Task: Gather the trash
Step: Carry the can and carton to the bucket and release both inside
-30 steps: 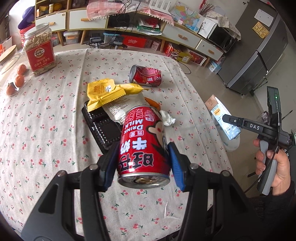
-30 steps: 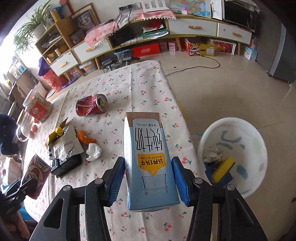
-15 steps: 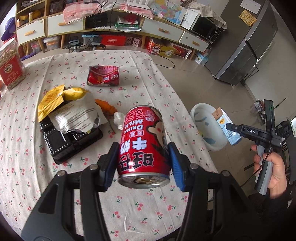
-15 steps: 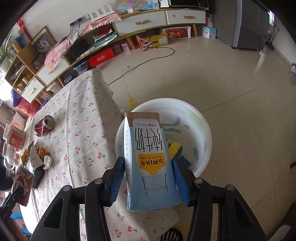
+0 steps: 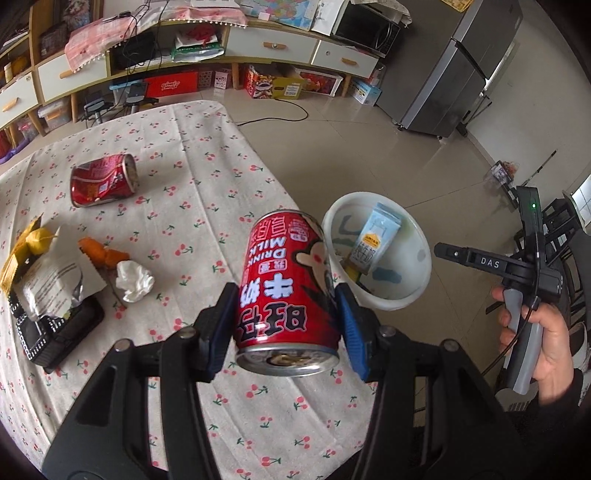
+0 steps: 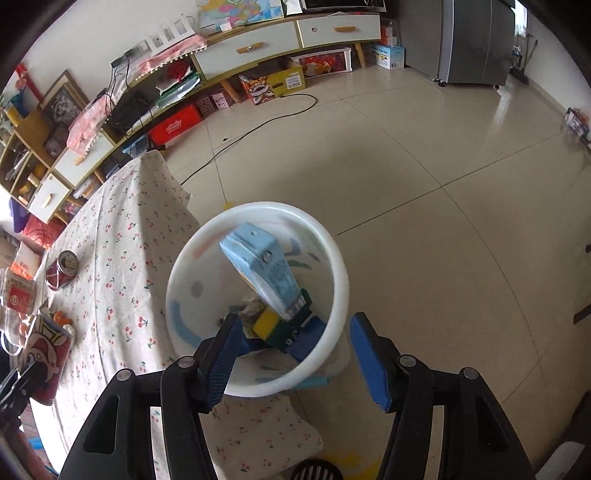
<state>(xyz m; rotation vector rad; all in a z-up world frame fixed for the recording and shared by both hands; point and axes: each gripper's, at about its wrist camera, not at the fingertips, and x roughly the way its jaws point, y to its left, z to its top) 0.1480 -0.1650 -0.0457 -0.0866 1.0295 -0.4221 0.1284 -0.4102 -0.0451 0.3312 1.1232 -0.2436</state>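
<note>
Trash sits in the white bin (image 6: 334, 258) on the floor beside the desk (image 5: 207, 155): a blue milk carton (image 6: 264, 269) leans inside. The right tool (image 6: 295, 354) hangs spread wide over the bin, holding nothing. Only the left view shows the left tool (image 5: 282, 321) squeezing a red milk can (image 5: 286, 291), plus a crushed can (image 5: 103, 181) and tissue (image 5: 135, 280) left of the bin. Scraps under the carton are hard to make out.

home living room | low drawer cabinet (image 6: 258, 48) | fridge (image 5: 469, 66) | microwave (image 5: 365, 26) | cherry-print tablecloth (image 5: 207, 155)
</note>
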